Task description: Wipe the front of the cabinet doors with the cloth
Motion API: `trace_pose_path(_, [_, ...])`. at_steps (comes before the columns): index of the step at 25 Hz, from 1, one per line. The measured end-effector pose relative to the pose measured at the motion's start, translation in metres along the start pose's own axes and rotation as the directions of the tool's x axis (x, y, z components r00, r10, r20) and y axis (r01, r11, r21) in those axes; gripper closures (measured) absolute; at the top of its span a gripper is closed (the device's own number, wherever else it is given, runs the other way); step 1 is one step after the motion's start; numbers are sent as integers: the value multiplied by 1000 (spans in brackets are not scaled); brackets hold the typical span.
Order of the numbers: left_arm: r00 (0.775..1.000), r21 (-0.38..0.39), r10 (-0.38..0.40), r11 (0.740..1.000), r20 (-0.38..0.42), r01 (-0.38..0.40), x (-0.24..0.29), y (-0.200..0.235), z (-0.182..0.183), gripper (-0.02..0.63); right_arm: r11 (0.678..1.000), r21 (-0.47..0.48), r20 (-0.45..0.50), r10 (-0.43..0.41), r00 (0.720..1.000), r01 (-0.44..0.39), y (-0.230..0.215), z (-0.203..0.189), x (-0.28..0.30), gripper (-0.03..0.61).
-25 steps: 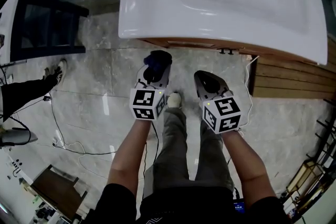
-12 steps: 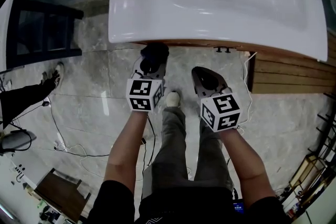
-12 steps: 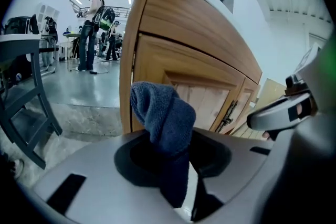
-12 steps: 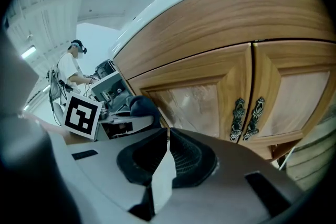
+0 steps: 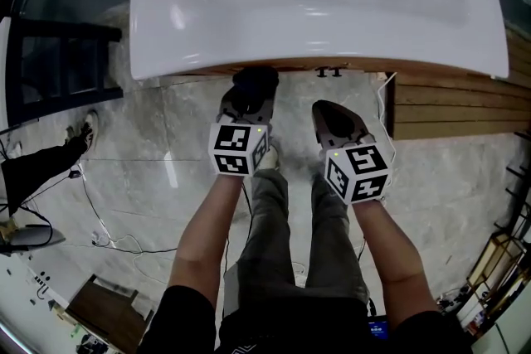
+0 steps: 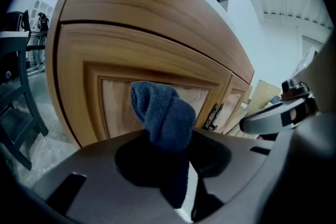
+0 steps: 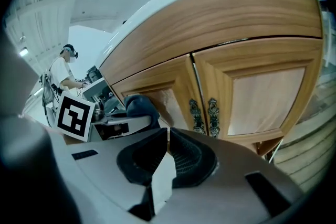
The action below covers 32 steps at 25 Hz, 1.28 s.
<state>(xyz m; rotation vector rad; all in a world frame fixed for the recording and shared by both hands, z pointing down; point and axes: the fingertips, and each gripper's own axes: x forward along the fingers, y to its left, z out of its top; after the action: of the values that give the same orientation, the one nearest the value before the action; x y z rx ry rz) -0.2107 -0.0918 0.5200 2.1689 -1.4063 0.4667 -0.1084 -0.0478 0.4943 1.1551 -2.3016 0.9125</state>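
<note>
My left hand-held gripper (image 5: pixel 248 98) is clamped on the blue cloth (image 6: pixel 162 115), which bunches up out of the jaws in front of the recessed panel of the left cabinet door (image 6: pixel 116 98). I cannot tell whether the cloth touches the wood. My right hand-held gripper (image 5: pixel 333 118) has its jaws pressed together with nothing between them, and points at the 2 dark ornate handles (image 7: pixel 203 112) where the wooden doors meet. The white washbasin (image 5: pixel 249 21) overhangs the cabinet above both hand-held grippers.
</note>
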Motion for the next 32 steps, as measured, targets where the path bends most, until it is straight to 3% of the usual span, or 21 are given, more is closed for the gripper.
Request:
trace_pose_path(16, [997,30,-79,996,-13,79,43,-87,2,483,998,50,11,-43,999,42,-63,-15,-48,537])
trace_pose_path(24, [996,42,-86,995,-17,86,33,-92,-5,483,998,52,5,-41,999,41,-65,-19,-51,537])
trace_pose_path(32, [998,31,-51,998,-30,52,9,-51,-21,483,999,35,-22,-5,1000,6,-33,-22,-24,537])
